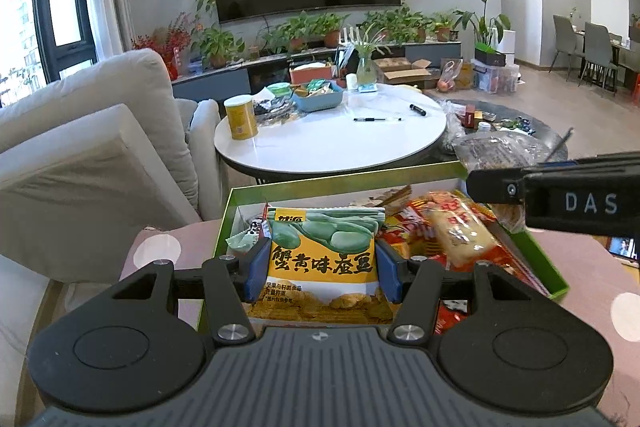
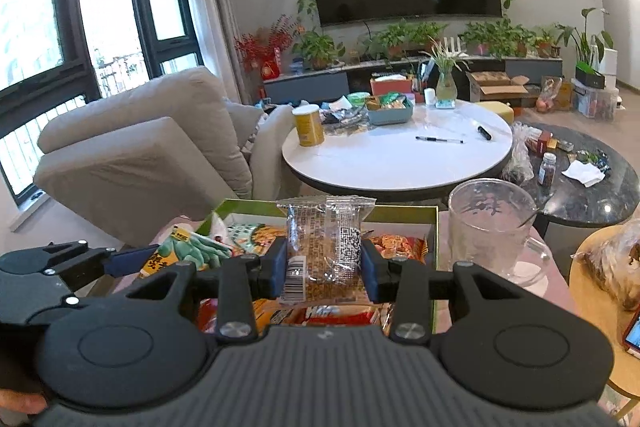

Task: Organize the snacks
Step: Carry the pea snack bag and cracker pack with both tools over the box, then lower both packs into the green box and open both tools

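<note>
My left gripper [image 1: 322,269] is shut on a yellow and green broad bean packet [image 1: 324,255], held upright above the green-rimmed snack box [image 1: 544,267]. Several red and orange snack packs [image 1: 460,239] lie in that box. My right gripper [image 2: 324,267] is shut on a clear-wrapped brown snack [image 2: 326,251], also upright over the green-rimmed snack box [image 2: 434,227]. In the right wrist view the left gripper [image 2: 132,261] shows at the left with the broad bean packet [image 2: 180,251]. In the left wrist view the right gripper body [image 1: 560,191] reaches in from the right.
A glass mug [image 2: 492,227] stands right of the box on the pink cloth. Beyond are a white round table [image 1: 332,143] with a yellow can [image 1: 240,117] and blue basket [image 1: 318,97], a dark low table [image 2: 580,179], and a beige sofa [image 1: 100,147] at left.
</note>
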A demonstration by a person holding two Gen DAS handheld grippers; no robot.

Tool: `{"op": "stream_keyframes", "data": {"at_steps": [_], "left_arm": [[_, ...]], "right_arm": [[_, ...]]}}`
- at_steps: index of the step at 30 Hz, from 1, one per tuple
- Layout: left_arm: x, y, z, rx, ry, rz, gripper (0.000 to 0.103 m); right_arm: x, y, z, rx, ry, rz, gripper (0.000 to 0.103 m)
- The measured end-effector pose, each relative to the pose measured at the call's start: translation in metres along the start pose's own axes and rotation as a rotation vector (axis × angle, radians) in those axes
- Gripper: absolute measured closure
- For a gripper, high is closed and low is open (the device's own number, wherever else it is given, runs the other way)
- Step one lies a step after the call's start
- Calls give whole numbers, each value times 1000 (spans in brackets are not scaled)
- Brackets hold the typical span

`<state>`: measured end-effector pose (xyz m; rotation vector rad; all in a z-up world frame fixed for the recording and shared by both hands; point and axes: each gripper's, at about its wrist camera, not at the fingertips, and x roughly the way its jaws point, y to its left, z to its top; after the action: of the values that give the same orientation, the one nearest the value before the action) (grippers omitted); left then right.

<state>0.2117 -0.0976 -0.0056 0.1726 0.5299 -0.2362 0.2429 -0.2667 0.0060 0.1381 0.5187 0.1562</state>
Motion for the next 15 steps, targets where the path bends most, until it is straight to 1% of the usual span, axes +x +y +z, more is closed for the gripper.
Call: {"op": "stream_keyframes", "data": {"at_steps": [9,15], "left_arm": [[28,8,3,-10,35,15,52],[39,9,-1,-8,57,16,51]], "right_arm": [[32,-4,-3,31,63,11,34],[41,-5,0,64,64,27,34]]}}
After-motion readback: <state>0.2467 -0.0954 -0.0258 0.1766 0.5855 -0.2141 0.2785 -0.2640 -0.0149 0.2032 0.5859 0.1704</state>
